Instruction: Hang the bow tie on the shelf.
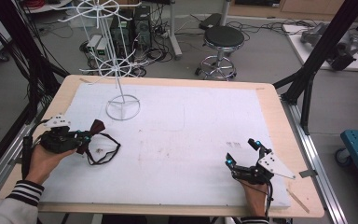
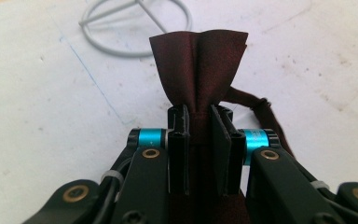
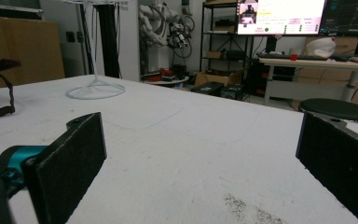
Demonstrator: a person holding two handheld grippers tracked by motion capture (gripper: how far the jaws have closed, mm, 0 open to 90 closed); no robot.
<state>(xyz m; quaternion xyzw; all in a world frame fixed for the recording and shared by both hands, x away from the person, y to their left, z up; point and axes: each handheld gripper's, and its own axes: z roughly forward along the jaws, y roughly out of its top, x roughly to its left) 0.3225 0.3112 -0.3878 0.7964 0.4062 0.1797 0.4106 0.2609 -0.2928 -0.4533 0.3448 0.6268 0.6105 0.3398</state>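
- Left gripper (image 1: 85,138): located at the left of the high view, held in the person's left hand (image 1: 44,158), which enters from the lower left corner with a striped cuff at the wrist
- Left gripper state: jaws closed tight on the middle of a dark red bow tie (image 1: 95,128); in the left gripper view the pinched fabric (image 2: 198,70) fans out above the jaw tips at the upper centre of the frame
- Bow tie strap (image 1: 105,151): a thin dark band that hangs from the tie and forms a loose loop on the white sheet, just right of the left gripper in the high view; in the left gripper view a part of it (image 2: 256,105) runs off to the right behind the jaws
- Right gripper (image 1: 244,153): located at the lower right of the high view, held in the person's right hand (image 1: 255,196), low over the white sheet
- Right gripper state: jaws wide apart, nothing between them; in the right gripper view the two black pads (image 3: 70,165) stand at the left and right edges of the frame with bare sheet between
- White wire stand (image 1: 116,70): upper left of the high view, its round base ring (image 1: 123,107) resting on the sheet, above and right of the bow tie and apart from it
- White sheet (image 1: 191,135): covers most of the wooden table (image 1: 279,121); both grippers are well apart from each other across it
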